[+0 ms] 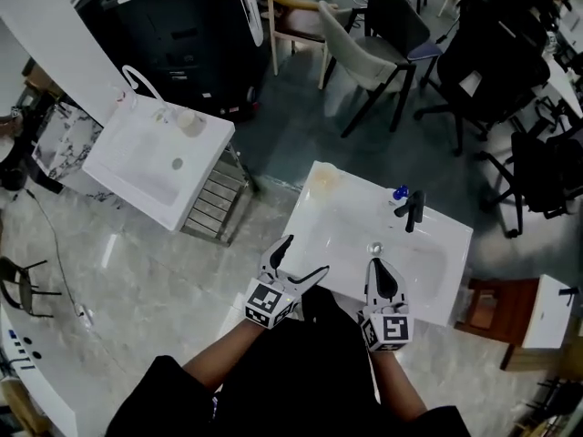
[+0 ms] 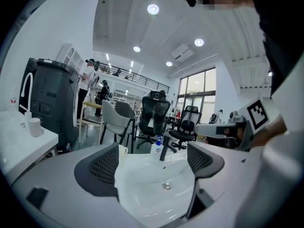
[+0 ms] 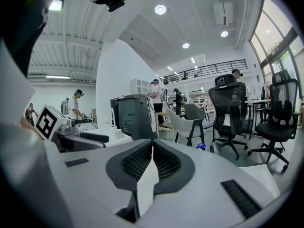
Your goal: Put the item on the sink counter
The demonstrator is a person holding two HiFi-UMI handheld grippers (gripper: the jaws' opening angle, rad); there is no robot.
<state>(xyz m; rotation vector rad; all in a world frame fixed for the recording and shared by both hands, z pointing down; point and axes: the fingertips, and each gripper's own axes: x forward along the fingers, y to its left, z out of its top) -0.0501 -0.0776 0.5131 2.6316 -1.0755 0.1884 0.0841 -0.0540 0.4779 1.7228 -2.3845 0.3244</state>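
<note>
A white sink counter [image 1: 342,203] stands right in front of me, with a black faucet [image 1: 412,209] at its far edge. A small blue-capped bottle [image 1: 399,192] stands beside the faucet, and a cream cup-like item [image 1: 325,178] rests on the far left corner. My left gripper [image 1: 305,255] hangs open over the basin's near left edge, holding nothing. In the left gripper view the drain [image 2: 166,186] and the bottle [image 2: 156,146] show between its jaws. My right gripper [image 1: 380,264] is shut and empty over the near rim; its pads [image 3: 161,163] meet.
A second white sink [image 1: 155,157] with a white faucet and a cup [image 1: 189,121] stands to the left. A black cabinet [image 1: 182,25] and grey chairs [image 1: 369,35] stand behind. Black office chairs [image 1: 496,62] and a wooden stand [image 1: 487,308] are on the right.
</note>
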